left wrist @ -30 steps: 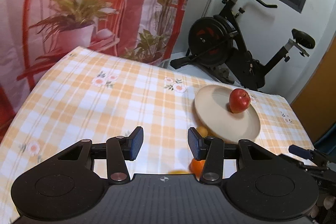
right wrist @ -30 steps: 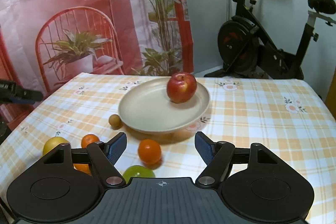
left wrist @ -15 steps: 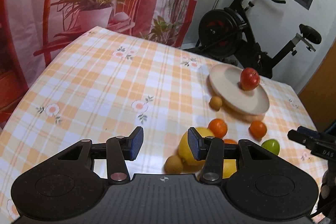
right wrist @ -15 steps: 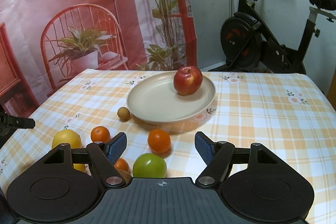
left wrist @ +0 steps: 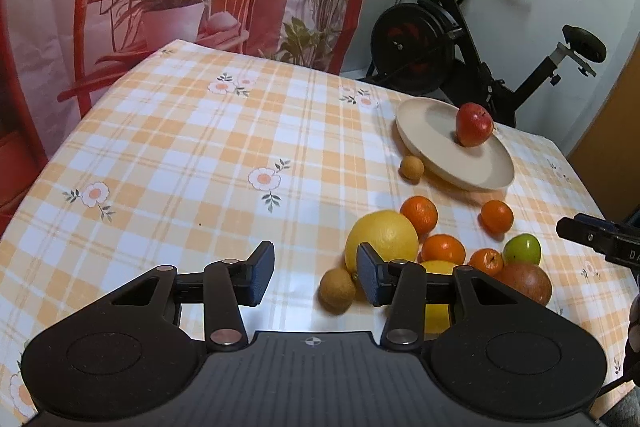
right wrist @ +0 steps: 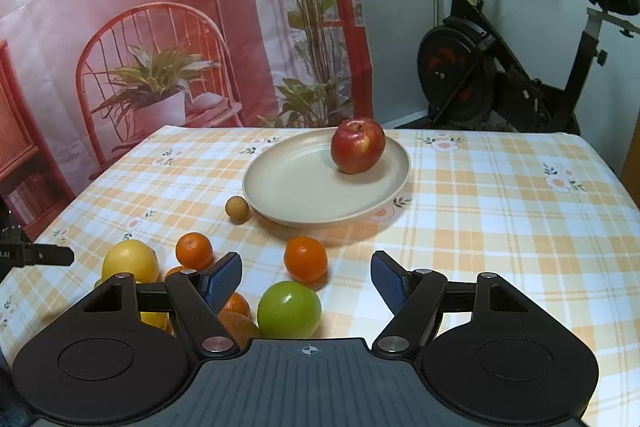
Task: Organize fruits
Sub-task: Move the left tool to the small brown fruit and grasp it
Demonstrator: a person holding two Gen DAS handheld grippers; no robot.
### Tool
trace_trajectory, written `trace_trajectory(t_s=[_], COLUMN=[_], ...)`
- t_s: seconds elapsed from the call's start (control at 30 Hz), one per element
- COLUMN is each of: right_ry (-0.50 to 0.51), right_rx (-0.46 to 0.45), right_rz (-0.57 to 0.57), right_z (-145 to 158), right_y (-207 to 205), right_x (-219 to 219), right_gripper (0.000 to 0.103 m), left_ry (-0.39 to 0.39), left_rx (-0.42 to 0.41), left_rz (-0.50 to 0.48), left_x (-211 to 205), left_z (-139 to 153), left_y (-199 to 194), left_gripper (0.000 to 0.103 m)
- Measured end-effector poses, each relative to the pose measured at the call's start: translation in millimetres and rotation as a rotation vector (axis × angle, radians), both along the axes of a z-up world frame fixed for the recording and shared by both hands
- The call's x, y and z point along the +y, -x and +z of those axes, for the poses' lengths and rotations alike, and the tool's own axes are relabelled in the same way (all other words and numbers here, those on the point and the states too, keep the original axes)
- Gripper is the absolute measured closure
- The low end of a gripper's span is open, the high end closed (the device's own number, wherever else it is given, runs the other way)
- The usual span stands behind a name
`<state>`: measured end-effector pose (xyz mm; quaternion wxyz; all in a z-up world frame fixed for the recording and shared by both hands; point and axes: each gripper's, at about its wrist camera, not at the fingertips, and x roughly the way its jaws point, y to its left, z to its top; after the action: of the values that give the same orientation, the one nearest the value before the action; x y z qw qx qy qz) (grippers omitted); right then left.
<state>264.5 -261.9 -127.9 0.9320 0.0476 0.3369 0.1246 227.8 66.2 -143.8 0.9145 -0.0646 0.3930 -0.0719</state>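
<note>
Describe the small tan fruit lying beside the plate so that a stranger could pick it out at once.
Find the beige plate holding the red apple on the checked tablecloth. Just off the plate's near-left rim, on the cloth, lies the small tan fruit. It is round, dull brown and smaller than the oranges nearer the grippers, and it lies apart from that cluster.

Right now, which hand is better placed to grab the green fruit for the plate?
Right. The right tool is open with the green fruit directly ahead between its fingers, plate beyond. The left tool faces bare cloth beside a small brown fruit.
</note>
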Motion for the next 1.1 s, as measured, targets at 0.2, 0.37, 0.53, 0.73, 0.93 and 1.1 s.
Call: trace_trajectory(t_s=[0.2,0.37,0.53,0.73,0.93,1.1], right_ry=[0.001,-0.003,-0.006,-0.012,-0.017,-0.019], right_rx=[0.005,0.012,0.017,0.026,0.031,0.035], right_rz=[-0.002,-0.004,-0.003,-0.008,-0.011,-0.012], right_z=[0,-1,-3,-6,-9,-10], right_y=[0,0,-1,-3,-4,-5], right_x=[0,-1,-1,-3,-4,-4], right_gripper=[0.035,0.035,0.035,0.035,0.035,0.035], left_ry=[-0.001,0.015,0.031,0.027,0.003,-0.040], left_rx=[0.012,0.010,0.012,0.021,0.059,0.062], left_rz=[-0.018,-0.026,-0.030,-0.048,-0.056,-0.084], left_x=[-4,-6,-8,-11,-11,-15], left_z=[-5,-4,-3,-7,-18,-25], left_y=[2,1,-1,-2,-3,-4], left_gripper=[0.055,0.055,0.055,0.055,0.055,0.055])
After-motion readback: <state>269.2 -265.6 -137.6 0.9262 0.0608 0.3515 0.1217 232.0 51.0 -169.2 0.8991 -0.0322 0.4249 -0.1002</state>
